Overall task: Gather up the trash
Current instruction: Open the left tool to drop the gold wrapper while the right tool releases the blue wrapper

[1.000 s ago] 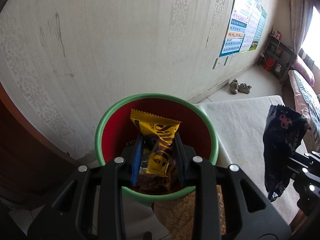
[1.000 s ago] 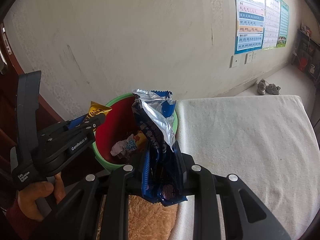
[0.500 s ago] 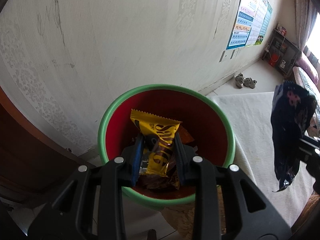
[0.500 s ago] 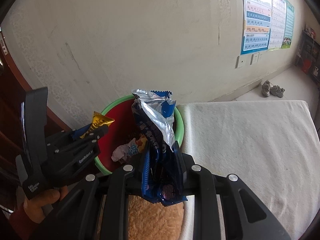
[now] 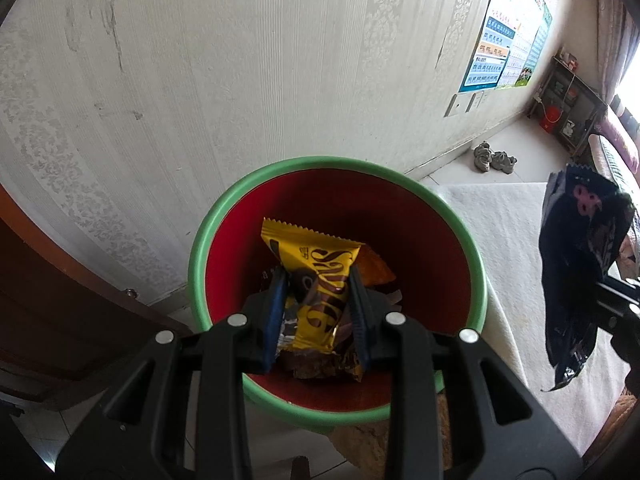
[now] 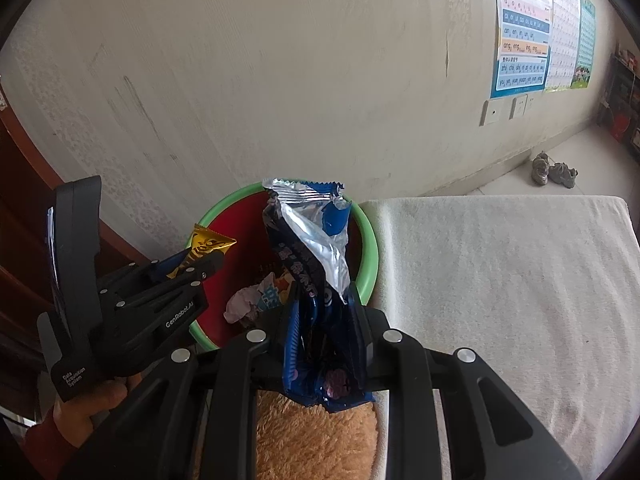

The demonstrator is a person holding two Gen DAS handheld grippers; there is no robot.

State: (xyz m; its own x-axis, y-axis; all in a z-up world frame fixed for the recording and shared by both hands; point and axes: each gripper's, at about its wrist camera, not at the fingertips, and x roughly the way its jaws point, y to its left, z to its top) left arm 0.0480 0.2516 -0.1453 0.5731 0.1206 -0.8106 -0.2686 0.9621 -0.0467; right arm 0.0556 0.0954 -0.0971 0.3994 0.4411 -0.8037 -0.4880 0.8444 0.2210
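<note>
Wrappers held over bin (image 5: 460,216): L gripper (image 5: 318,300) clamps yellow wrapper (image 5: 316,280), R gripper (image 6: 324,320) clamps blue wrapper (image 6: 316,248). Next prob: open jaws, drop.

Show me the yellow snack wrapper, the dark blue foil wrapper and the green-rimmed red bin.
yellow snack wrapper (image 5: 320,280), left wrist view, printed front
dark blue foil wrapper (image 6: 316,240), right wrist view, silver inner face
green-rimmed red bin (image 5: 460,220), left wrist view, green rim

Pale patterned wallpaper (image 5: 240,60) behind, with bright charts (image 6: 524,40) pinned high on the right and white switch plates (image 6: 506,110) just below them. On the floor by the skirting, a pair of grey shoes (image 6: 554,170). Nearer, a white towel-covered surface (image 6: 500,272), tan fleece (image 6: 316,440) beside it, dark brown wooden furniture (image 5: 52,300) at far left.
</note>
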